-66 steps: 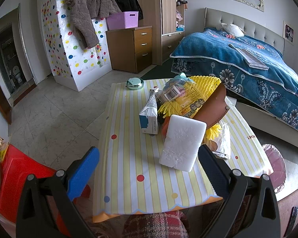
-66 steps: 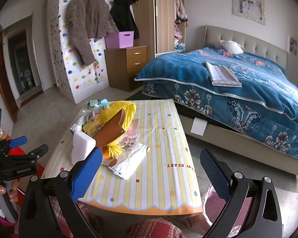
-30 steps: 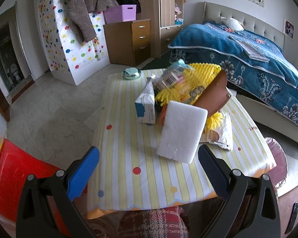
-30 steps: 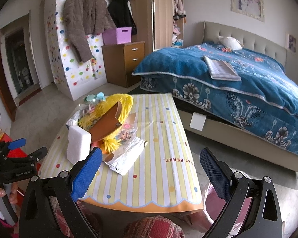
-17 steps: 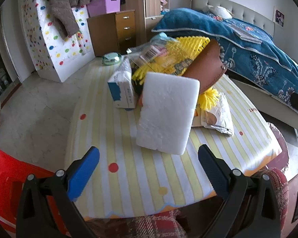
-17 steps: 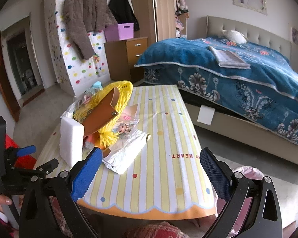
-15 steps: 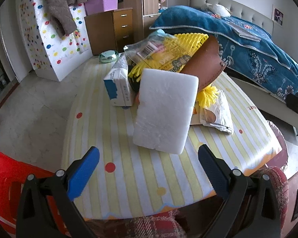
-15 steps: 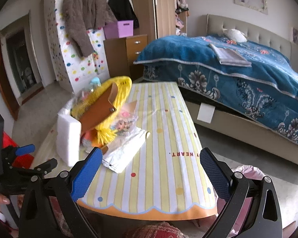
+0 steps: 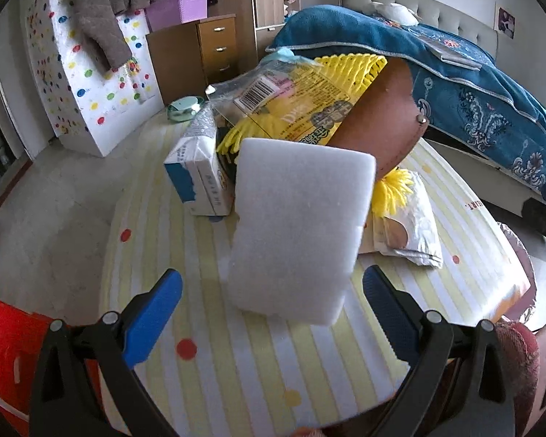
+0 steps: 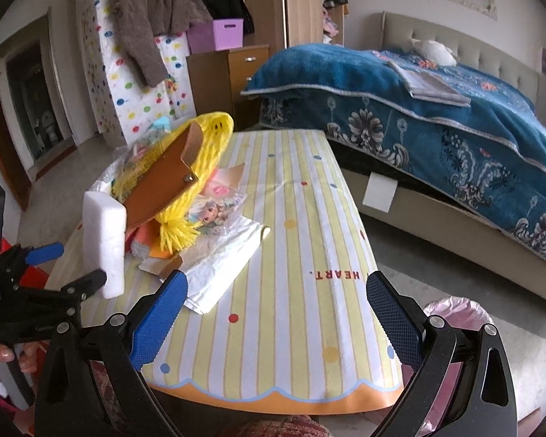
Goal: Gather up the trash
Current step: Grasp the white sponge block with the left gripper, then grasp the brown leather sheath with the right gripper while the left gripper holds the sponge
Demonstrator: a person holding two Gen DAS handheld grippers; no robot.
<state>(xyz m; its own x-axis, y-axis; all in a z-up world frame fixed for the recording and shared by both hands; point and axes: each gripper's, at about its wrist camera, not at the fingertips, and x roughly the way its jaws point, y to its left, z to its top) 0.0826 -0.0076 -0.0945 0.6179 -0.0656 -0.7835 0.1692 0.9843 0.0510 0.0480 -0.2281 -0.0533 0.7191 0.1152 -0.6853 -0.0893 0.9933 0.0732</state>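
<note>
While the bed [image 10: 436, 109] with its blue cover fills the room's far right side, the striped table [image 10: 302, 255] stands just beside it, with a strip of bare floor [image 10: 436, 255] between the two. The right half of the table, as the right wrist view sees it, is open cloth as far as the scalloped near edge. The trash sits heaped on the left half. A yellow basket [image 10: 207, 138] lies tipped, with a brown leather flap [image 10: 163, 182] across it. Below them are a white paper bag [image 10: 222, 266] and a printed doll card [image 10: 207, 211]. A white foam block [image 9: 298, 233] stands on edge at the near side of the heap, leaning on it.

The left hand-held gripper [image 9: 273, 309] is spread wide, its blue pads either side of the foam block's lower end and not touching it. The right hand-held gripper [image 10: 276, 313] is also wide and holds nothing, hovering over the table's near edge.

Only the left wrist view shows a blue and white carton [image 9: 200, 182], a clear wrapper with a barcode [image 9: 273, 87], a small green dish [image 9: 184, 107] at the far edge and something red [image 9: 7, 357] low at the left. Only the right wrist view shows a pink-lined bin [image 10: 455, 313] on the floor by the table's near right corner, and a hand [image 10: 0, 360] gripping the left tool's handle.
</note>
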